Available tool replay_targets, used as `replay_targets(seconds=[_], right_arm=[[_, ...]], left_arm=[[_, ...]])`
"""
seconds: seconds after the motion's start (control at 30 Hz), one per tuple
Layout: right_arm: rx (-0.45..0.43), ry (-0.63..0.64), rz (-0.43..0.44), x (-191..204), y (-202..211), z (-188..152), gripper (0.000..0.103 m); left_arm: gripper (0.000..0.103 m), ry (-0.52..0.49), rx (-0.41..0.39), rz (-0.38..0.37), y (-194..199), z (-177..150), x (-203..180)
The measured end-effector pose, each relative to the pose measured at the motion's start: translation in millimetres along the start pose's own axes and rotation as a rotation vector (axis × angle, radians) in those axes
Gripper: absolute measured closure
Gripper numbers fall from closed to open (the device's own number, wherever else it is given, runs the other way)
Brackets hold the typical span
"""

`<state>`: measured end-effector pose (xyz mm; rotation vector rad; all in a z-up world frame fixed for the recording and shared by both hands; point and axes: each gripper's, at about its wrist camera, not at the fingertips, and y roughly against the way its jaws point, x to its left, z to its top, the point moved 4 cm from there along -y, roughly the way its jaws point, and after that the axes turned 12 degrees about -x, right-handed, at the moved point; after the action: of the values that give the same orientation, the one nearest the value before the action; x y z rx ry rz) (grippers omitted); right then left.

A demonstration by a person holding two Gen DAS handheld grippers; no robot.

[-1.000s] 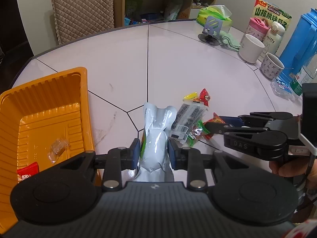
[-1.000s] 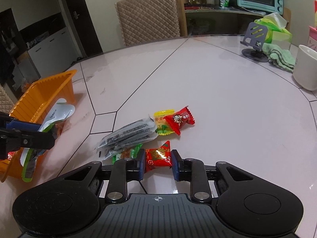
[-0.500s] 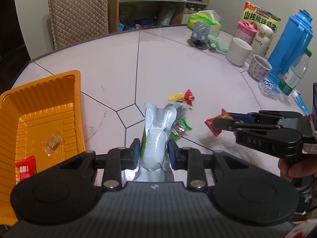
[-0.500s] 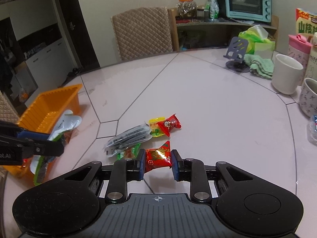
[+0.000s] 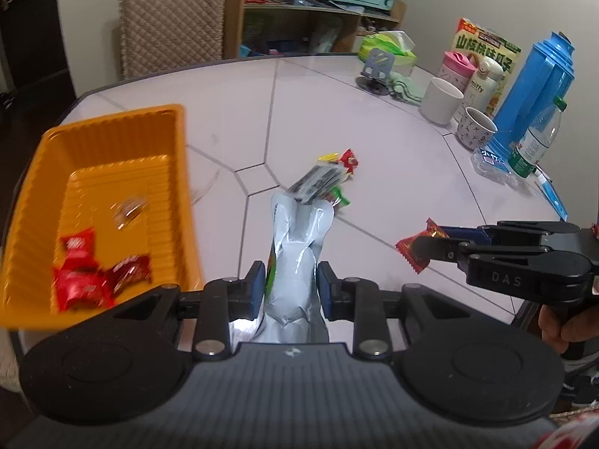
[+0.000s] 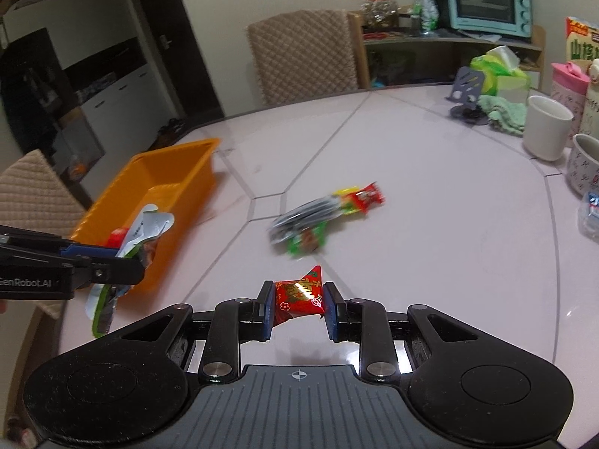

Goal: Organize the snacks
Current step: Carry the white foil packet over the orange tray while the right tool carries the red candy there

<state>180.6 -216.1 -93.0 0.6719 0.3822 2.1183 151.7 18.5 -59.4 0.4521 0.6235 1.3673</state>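
Here: left gripper (image 5: 290, 286) with jaws pinching a silver pouch (image 5: 297, 262), blue pads pressed against both its sides, pouch standing up out of the grip above the desk (image 5: 374, 142). Seen from the right wrist, same left gripper (image 6: 112, 262) at the near end of the orange tray (image 6: 168, 172), pouch (image 6: 149, 224) hanging by the tray's near wall.

Right gripper (image 6: 295, 308) likewise closed on something: jaws pinching a small red candy (image 6: 299, 295) with gold print, clear of the desk surface (image 6: 430, 224). From the left wrist, right gripper (image 5: 430, 247) off to the side, candy (image 5: 413, 249) poking out past the fingertips, part of a hand (image 5: 565, 325) on its handle.

On the orange tray (image 5: 112, 138): several red wrapped sweets (image 5: 90, 277) at the near end, one clear wrapper (image 5: 129, 209) mid-floor; blurred, so no exact count.

Loose on the desk, well apart from both grippers: a grey striped packet (image 6: 307, 213), touching a green wrapper (image 6: 307, 241), a yellow one (image 6: 346, 192) and a red one (image 6: 368, 196).

Along the far edge: white mug (image 5: 441, 99), patterned cup (image 5: 475, 127), blue thermos (image 5: 531, 86), water bottle (image 5: 539, 138), tissue box (image 5: 389, 46).
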Motion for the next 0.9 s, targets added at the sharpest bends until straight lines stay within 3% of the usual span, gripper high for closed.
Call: replay_targets(seconds=[0.5, 0.9], right_arm=[[0.066, 0.083, 0.252, 96, 1, -12, 0.076], [0.032, 0.136, 0.322, 140, -45, 19, 0.076]], left_arm=[[0.076, 0.118, -0.041, 0.170, 76, -32, 53], [0.076, 0.183, -0.114, 0.280, 90, -11, 107]])
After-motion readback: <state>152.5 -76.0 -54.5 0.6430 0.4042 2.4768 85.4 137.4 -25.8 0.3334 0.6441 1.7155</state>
